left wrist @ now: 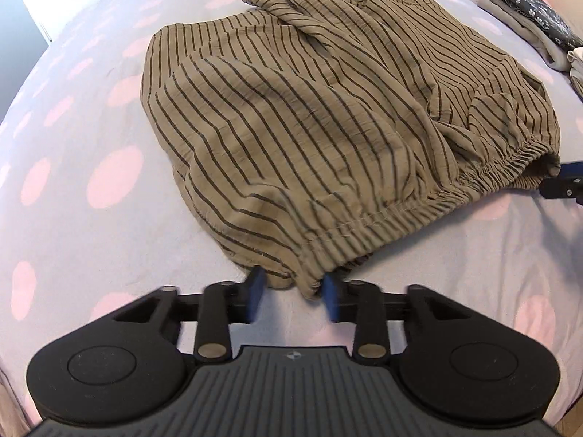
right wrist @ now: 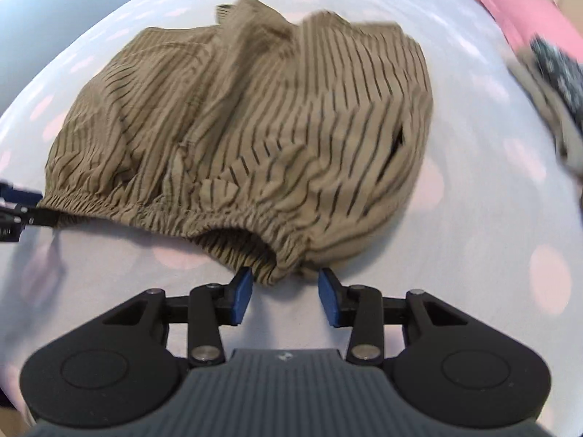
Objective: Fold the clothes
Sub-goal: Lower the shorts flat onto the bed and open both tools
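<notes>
Left wrist view – one striped shorts [left wrist: 309,109], two grippers – left gripper [left wrist: 293,293], right gripper [right wrist: 284,293] – parted.

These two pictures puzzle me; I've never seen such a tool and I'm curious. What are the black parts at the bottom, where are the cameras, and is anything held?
No robot here: a person holds a two-finger gripper in each hand, each with a fisheye camera looking forward along its fingers. One picture comes from the left gripper, the other from the right gripper; the black parts with blue pads are those tools. Both look at striped shorts lying crumpled on a dotted sheet. Each gripper is open, its pads either side of the elastic waistband, at opposite ends. Nothing is clamped yet. Folded clothes sit at the far right.
</notes>
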### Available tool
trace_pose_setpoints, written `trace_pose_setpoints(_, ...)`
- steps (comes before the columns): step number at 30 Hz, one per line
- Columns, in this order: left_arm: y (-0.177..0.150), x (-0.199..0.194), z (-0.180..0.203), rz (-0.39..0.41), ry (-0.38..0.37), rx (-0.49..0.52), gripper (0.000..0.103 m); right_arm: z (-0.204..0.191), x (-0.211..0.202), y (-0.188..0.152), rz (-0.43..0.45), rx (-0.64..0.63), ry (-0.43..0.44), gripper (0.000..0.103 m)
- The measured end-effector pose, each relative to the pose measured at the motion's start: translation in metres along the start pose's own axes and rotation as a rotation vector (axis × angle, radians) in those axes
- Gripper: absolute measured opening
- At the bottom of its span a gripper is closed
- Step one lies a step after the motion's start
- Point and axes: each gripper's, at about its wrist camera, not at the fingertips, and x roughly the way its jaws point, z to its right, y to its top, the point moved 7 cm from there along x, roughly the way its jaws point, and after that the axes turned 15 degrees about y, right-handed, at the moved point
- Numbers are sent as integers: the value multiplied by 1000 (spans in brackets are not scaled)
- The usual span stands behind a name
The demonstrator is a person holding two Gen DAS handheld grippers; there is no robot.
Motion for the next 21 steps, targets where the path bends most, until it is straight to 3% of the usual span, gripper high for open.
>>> trace_pose_setpoints(1, 0, -2, 0, 6, -2, 0, 21, 2, 2, -1, 6, 26, 8, 14)
trace_pose_setpoints(2, 0, -4, -1, 12, -4, 0, 14, 3, 3, -1, 12, 52, 16, 8)
trace_pose_setpoints(6, 6, -12, -8, 26, -22, -41, 9, 4, -8, 8, 79, 73, 7, 4)
trace_pose_setpoints(9, 9, -21, -14, 6, -39, -78, 6, 0, -21, 11, 68, 79, 16, 4)
trace_pose_setpoints(15, 2, -58, -11, -58, -58, -12, 3, -14, -49, -8, -59, 50, 24, 3)
trace_pose_setpoints(21, -29, -84, 1, -67, -71, 115, 0, -12, -73, -40, -154, 36, 39, 1)
